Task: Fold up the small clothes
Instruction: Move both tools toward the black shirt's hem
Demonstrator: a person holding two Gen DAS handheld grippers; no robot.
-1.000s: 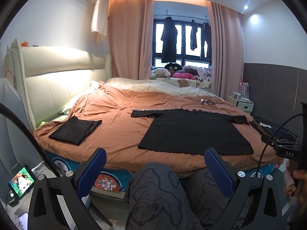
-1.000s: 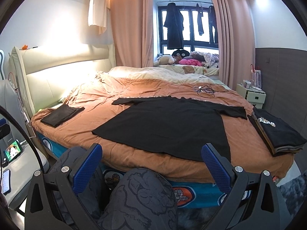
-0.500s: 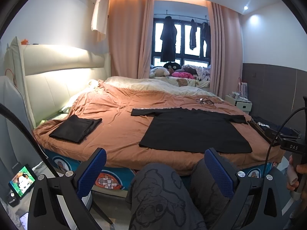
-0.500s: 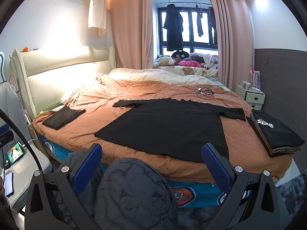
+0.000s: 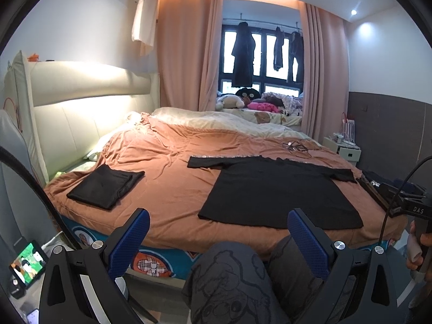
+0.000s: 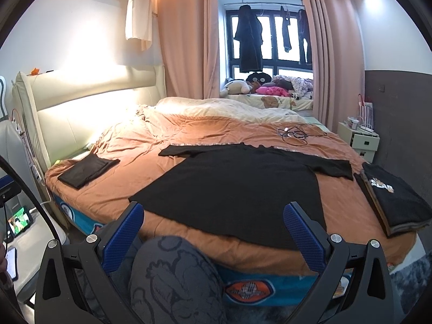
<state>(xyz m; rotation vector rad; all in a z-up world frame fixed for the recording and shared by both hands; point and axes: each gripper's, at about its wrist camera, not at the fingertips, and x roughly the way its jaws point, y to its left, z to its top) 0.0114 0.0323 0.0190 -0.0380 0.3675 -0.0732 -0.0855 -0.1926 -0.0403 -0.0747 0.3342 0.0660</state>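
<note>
We hold both tongs spread wide and empty over our knees, short of the bed (image 5: 172, 189). Ahead of the left tongs (image 5: 216, 235) and the right tongs (image 6: 213, 232) a black T-shirt (image 6: 237, 186) lies flat on the orange cover, sleeves out, hem nearest us. It looks light, soft and limp, likely to sag and crease, so we judge the hem corners or shoulder seams the best places to pinch. A folded black garment (image 5: 105, 186) lies beyond the left tongs; a folded stack (image 6: 394, 199) sits right of the right tongs.
</note>
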